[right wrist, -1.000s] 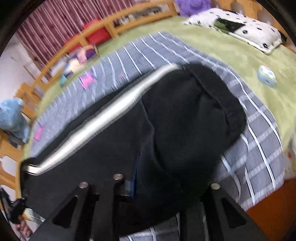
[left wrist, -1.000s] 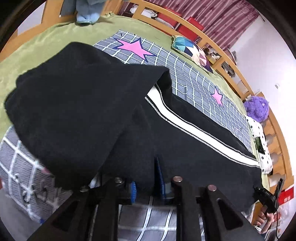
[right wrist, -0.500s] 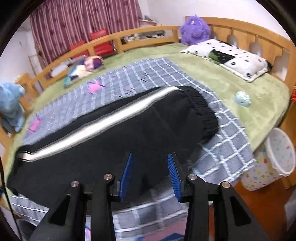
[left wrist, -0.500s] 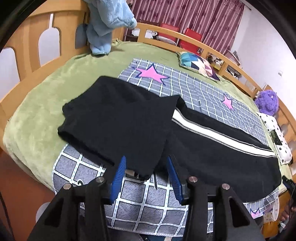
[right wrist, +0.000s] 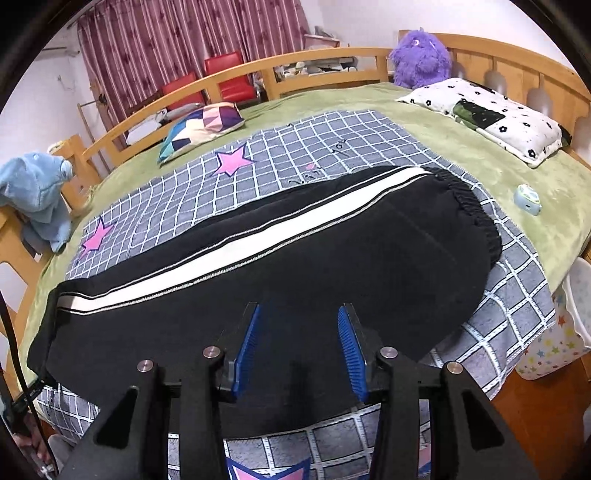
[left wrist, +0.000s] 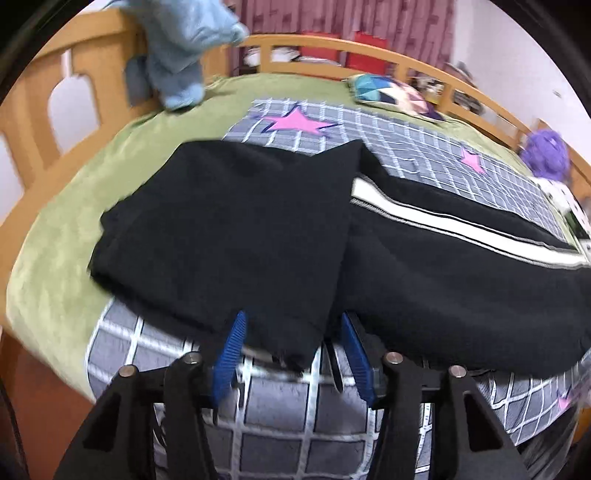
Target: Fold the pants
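Pants [left wrist: 258, 236]: on bed, leg end folded over. My left gripper [left wrist: 291, 354] has just narrowed, apparently straddling the corner unpinched; right gripper [right wrist: 301, 347] just widened, empty. Next: regrasp, fold again.

- even, soft indoor light, fairly bright; no hard shadows on the bed [right wrist: 436, 122].
- left wrist view smeared by motion blur, worst at the blue toy [left wrist: 184, 44] and rail [left wrist: 369, 48].
- right wrist view sharp throughout.
- pants [right wrist: 332, 258] read as near-flat black, little fold detail.
- strong fisheye bend; dark vignette in the corners.
- wall [right wrist: 351, 14] washes out pale.
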`<action>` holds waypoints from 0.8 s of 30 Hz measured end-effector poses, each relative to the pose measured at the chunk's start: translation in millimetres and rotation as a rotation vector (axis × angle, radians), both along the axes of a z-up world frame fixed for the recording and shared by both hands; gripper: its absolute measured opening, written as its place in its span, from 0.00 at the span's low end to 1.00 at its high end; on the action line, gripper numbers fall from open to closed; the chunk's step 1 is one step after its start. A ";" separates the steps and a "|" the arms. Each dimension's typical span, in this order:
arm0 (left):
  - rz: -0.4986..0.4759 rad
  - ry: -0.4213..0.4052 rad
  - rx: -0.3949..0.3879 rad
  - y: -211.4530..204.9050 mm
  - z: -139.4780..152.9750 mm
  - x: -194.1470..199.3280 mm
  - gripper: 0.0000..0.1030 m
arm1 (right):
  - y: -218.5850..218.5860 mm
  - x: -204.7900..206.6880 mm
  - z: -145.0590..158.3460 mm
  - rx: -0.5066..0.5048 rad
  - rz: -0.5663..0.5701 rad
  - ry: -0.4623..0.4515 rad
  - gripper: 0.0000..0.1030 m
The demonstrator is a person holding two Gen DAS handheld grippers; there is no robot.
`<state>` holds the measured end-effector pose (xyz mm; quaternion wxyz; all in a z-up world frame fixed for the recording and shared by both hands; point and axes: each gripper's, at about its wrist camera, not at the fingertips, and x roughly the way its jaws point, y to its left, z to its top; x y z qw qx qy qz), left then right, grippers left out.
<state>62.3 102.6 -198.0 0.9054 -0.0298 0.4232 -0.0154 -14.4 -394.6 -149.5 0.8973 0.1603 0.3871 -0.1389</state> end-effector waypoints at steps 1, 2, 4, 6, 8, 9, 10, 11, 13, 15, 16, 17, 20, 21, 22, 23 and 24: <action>-0.035 -0.002 -0.023 1.3 2.2 1.3 0.26 | 1.6 1.7 -1.2 -0.004 0.000 0.006 0.41; -0.054 -0.005 -0.035 2.8 4.8 2.2 0.20 | 3.3 3.2 -2.4 -0.009 -0.001 0.011 0.41; -0.081 -0.026 -0.059 7.1 12.4 2.7 0.19 | 6.3 7.6 -4.5 -0.012 -0.010 0.022 0.41; -0.110 -0.056 -0.081 12.7 19.8 2.6 0.19 | 7.1 10.8 -6.0 -0.011 -0.014 0.028 0.41; -0.088 -0.077 -0.105 23.1 24.9 2.2 0.14 | 9.3 15.6 -7.9 -0.012 -0.015 0.035 0.41; -0.068 -0.086 -0.103 27.1 25.9 2.5 0.14 | 10.1 17.8 -8.4 -0.012 -0.014 0.037 0.41; -0.064 -0.087 -0.106 31.8 26.9 3.4 0.14 | 11.1 20.3 -9.5 -0.011 -0.012 0.039 0.41; -0.066 -0.085 -0.119 37.6 27.6 4.7 0.12 | 12.6 22.9 -10.4 -0.010 -0.010 0.040 0.41; -0.045 -0.092 -0.125 42.9 28.6 6.6 0.11 | 16.3 28.5 -12.2 -0.005 -0.007 0.044 0.41; -0.057 -0.089 -0.121 42.8 29.6 10.6 0.10 | 19.9 34.4 -13.4 0.004 -0.002 0.047 0.41; -0.051 -0.092 -0.109 41.6 30.1 12.3 0.10 | 20.3 36.1 -13.9 0.006 0.000 0.048 0.41; -0.046 -0.091 -0.097 39.9 30.2 14.3 0.10 | 23.2 39.7 -14.4 0.006 0.006 0.051 0.41; -0.030 -0.073 -0.087 36.9 30.2 20.0 0.10 | 31.8 45.6 -14.5 -0.003 0.021 0.056 0.41; -0.027 -0.068 -0.089 36.5 30.2 21.7 0.10 | 35.3 47.2 -14.5 -0.007 0.027 0.057 0.41; -0.023 -0.064 -0.091 36.7 30.5 23.1 0.10 | 37.1 47.6 -14.9 -0.008 0.030 0.058 0.41; -0.018 -0.059 -0.092 36.3 31.1 24.3 0.10 | 39.8 48.7 -15.1 -0.010 0.035 0.060 0.41; -0.015 -0.060 -0.092 36.8 31.8 25.1 0.10 | 41.7 49.5 -15.3 -0.010 0.038 0.064 0.41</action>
